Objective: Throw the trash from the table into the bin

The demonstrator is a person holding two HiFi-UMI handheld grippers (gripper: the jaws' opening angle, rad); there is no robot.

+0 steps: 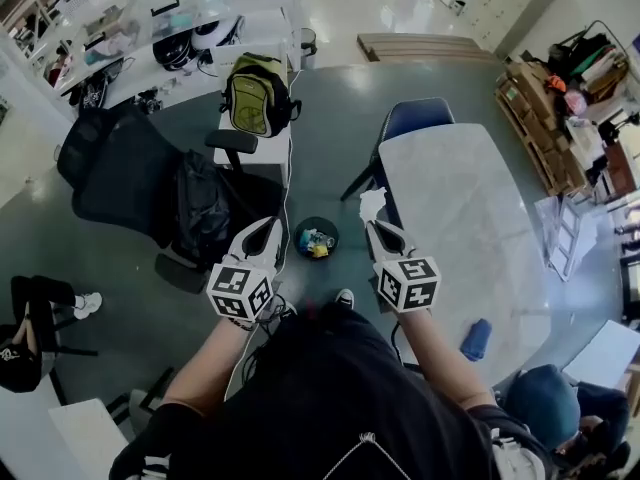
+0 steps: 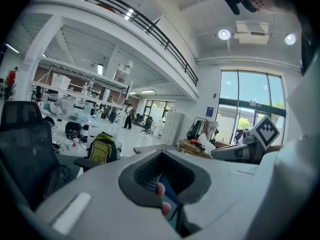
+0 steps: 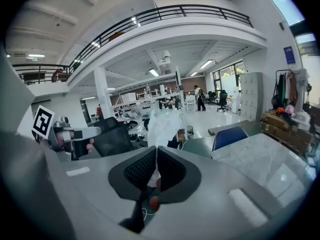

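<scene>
At the far left of the head view a black office chair (image 1: 125,173) stands on the grey floor (image 1: 330,158), with a black bag (image 1: 205,218) slumped against its seat. Behind them, a green backpack (image 1: 255,96) sits upright.

The left hand-held gripper (image 1: 268,226) is held out over the floor, just left of the bin. In the left gripper view its jaws stand apart with nothing between the pads; only a strip of blue from the background shows through the gap.

The bin (image 1: 316,221), small, round and dark, stands on the floor between the two hand-held grippers, with some yellow and pale scraps already lying inside it.

The right hand-held gripper (image 1: 372,224) is just right of the bin, at the near corner of the desk. Its jaws are pressed together on a crumpled white piece of trash (image 1: 372,203), which sticks out past the jaw tips. The trash is off the desk but not over the bin's mouth; it hangs beside the bin, to its right.

The pale marble desk (image 1: 470,218) stretches away to the right, with a blue chair (image 1: 415,118) at its far end. A small blue item (image 1: 476,339) lies on the desk near its near edge, close to the person's right forearm; what it is cannot be told.
</scene>
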